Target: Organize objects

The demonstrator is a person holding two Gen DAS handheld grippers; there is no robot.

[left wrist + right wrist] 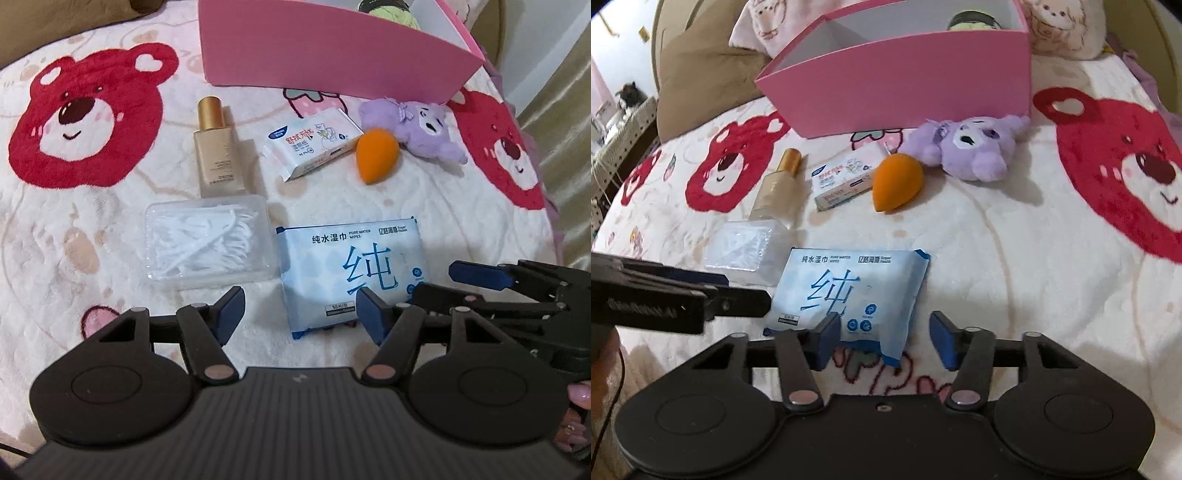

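Observation:
A large blue-and-white wet wipes pack lies flat on the bear-print blanket. My left gripper hovers open over its near left end, and only the right finger overlaps the pack. My right gripper is open over the pack's near right corner, its pads clear of the pack. Beyond lie a clear floss-pick box, a gold-capped foundation bottle, a small wipes pack, an orange makeup sponge and a purple plush. An open pink box stands behind them.
The pink box holds a green-and-dark item at its back. A brown cushion sits at the blanket's far left. The blanket's edge drops off on the right. A hand with pink nails grips the right tool.

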